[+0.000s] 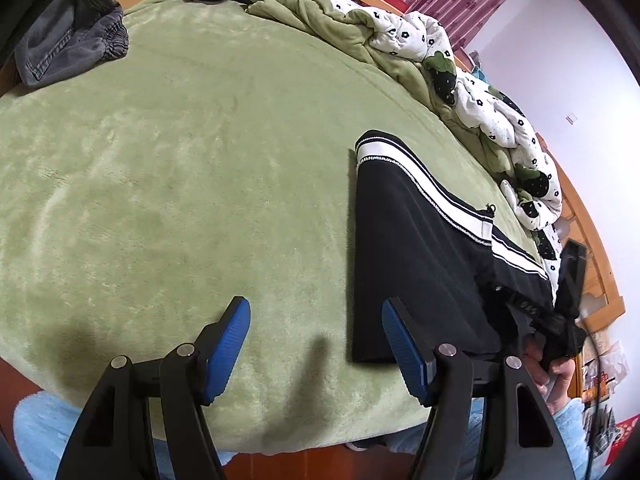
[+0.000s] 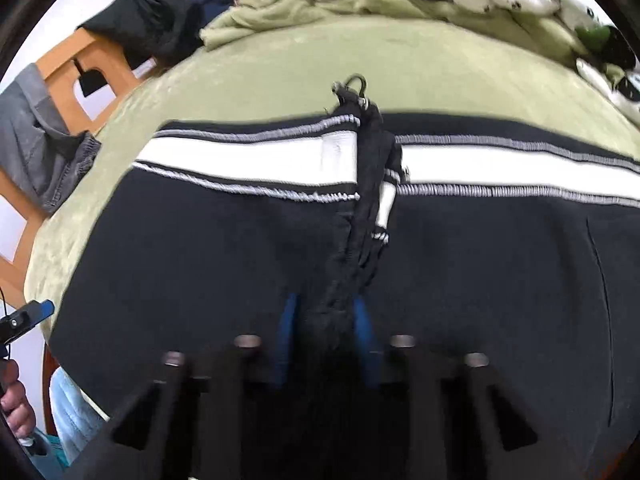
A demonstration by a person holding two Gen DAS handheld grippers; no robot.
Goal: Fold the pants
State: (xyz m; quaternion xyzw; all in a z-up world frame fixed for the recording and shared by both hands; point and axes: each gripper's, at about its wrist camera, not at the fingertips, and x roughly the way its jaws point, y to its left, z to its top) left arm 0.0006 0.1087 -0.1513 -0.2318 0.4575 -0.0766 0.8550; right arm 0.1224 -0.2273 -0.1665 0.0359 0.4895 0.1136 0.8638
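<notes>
Right gripper (image 2: 326,316): closed narrow on a raised black fold of the pants (image 2: 200,260).
Left gripper (image 1: 316,344): held wide, empty.
Advice: fold is best laid with stripes aligned.

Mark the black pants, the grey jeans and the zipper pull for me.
black pants (image 1: 420,248): left wrist view, plain black leg panel.
grey jeans (image 1: 68,52): left wrist view, crumpled waistband area.
zipper pull (image 2: 357,80): right wrist view, metal loop past the stripe.

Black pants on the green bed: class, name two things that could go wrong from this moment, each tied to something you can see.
1. The right gripper pinches only a thin bunched ridge of the black pants; it may slip out when lifted.
2. The left gripper hangs open beside the pants, so a one-sided pull could drag the fold askew.
</notes>
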